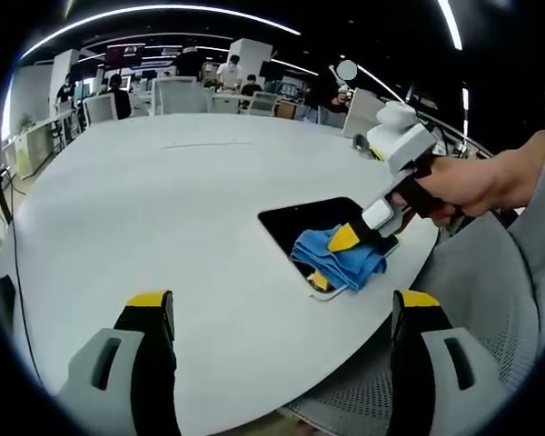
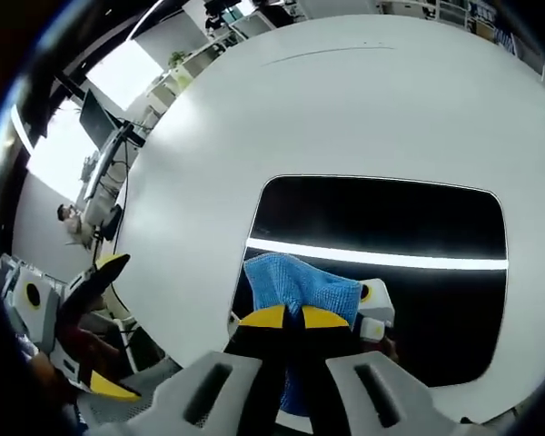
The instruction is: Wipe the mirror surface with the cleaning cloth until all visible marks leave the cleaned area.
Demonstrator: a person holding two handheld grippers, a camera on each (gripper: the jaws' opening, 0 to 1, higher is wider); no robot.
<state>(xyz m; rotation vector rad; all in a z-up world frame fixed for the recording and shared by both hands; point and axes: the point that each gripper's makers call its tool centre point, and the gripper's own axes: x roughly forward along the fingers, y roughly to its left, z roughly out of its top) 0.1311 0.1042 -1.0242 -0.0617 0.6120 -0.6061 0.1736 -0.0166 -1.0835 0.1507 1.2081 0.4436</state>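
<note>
Right gripper pinches blue cloth on mirror (left gripper spread).

Your work sits on a large round white table, its top smooth with a faint thin line across the far part. In the left gripper view you can see an open office beyond the table: white chairs at its far edge, several people seated or standing behind them, and long ceiling light strips arcing overhead. A grey mesh chair stands close beside the table's near edge. In the right gripper view, a monitor stands by a bright window.
</note>
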